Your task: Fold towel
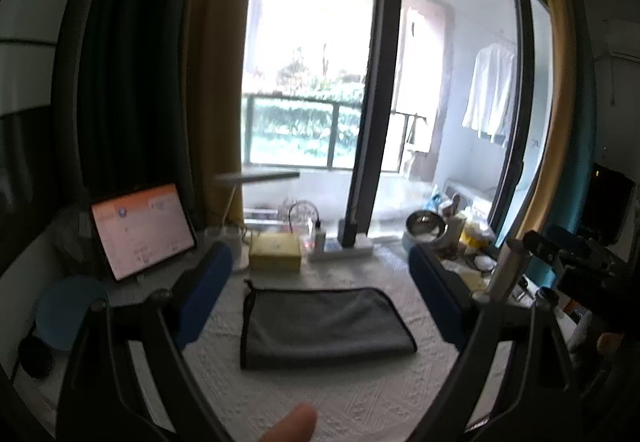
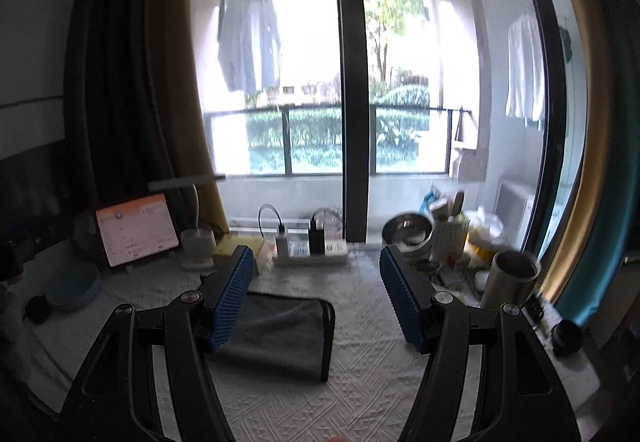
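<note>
We see the grey towel (image 1: 324, 326) lying folded flat on the bench (image 1: 360, 402), at six o'clock from the tablet-side clutter. Both our left fingers (image 1: 204, 294) and right fingers (image 2: 232, 298) spread wide, gripping nothing, above it.

Daylight enters through the window (image 1: 316, 81), blown out to white glare in its upper panes. Below the window, the table (image 1: 360, 394) sits dim, shadows soft. Both views bend strongly at the edges, corners dark. Left view is softer; the tablet (image 1: 140, 230) left of the window reads blurred.
</note>
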Demonstrator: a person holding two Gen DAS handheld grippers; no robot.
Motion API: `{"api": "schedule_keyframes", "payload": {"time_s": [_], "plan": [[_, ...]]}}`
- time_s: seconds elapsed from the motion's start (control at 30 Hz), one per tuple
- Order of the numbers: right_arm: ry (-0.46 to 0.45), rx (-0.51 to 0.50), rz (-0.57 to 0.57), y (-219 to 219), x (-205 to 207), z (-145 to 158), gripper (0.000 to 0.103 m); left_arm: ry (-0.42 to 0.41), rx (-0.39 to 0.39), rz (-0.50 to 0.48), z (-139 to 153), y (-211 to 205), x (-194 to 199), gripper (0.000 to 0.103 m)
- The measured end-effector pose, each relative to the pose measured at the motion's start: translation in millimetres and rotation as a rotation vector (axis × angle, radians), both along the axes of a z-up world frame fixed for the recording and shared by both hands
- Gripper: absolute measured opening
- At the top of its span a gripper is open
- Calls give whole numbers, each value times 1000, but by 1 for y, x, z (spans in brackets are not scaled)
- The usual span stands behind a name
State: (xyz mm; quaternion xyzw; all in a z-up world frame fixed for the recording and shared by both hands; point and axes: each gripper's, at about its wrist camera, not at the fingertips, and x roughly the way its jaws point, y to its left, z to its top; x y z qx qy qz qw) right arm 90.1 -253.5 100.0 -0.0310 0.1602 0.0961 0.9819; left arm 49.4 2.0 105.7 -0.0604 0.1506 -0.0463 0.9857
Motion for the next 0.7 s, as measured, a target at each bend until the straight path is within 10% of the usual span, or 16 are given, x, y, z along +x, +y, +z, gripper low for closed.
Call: {"api": "schedule_keyframes", "payload": {"time_s": [0.4,0.7], "plan": [[-137,-3,4,-2,-55,48,72,-148,53,20,41,-15,-57,91],[-143,7,-6,-2,-81,40,75,-158,76,77,21,-18,-79,102]]}}
